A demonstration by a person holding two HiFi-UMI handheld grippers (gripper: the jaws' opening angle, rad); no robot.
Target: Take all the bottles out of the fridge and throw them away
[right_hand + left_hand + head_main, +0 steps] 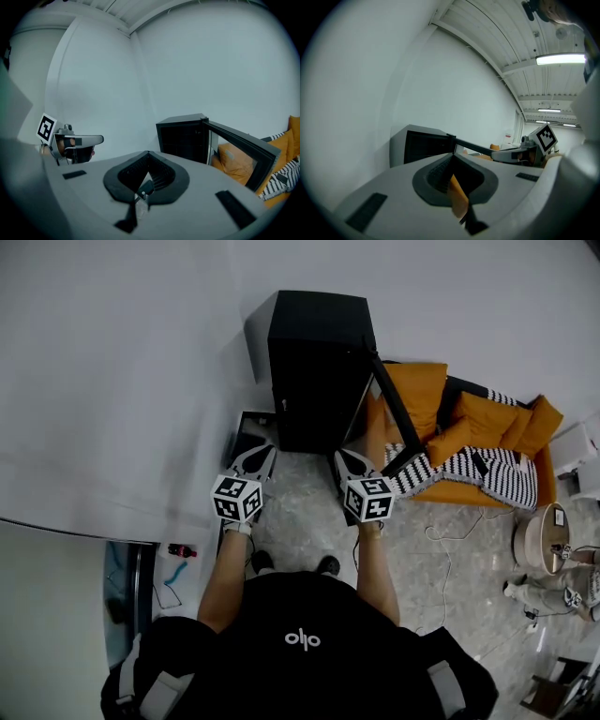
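Your left gripper (260,454) is clenched, jaws pressed tip to tip with nothing between them (the left gripper view shows the dark pads meeting in a point). Your right gripper (343,457) is clenched the same way, also empty. In the head view both sit side by side at mid-frame, apart from each other, tips aimed up-frame at the fridge (319,362). The fridge is a black box against the white wall (141,352), upper centre of the frame, just beyond the tips, and neither gripper touches it. Its door (394,423) hangs open, swung toward the right of frame. The interior reads dark in every view, so no bottles can be made out there. Right of the door is an orange sofa (417,390) with a black-and-white striped blanket (492,470). A round side table (542,538) sits at lower right. At lower left, on the floor (300,517), lies a small red item (181,550), too small to identify.
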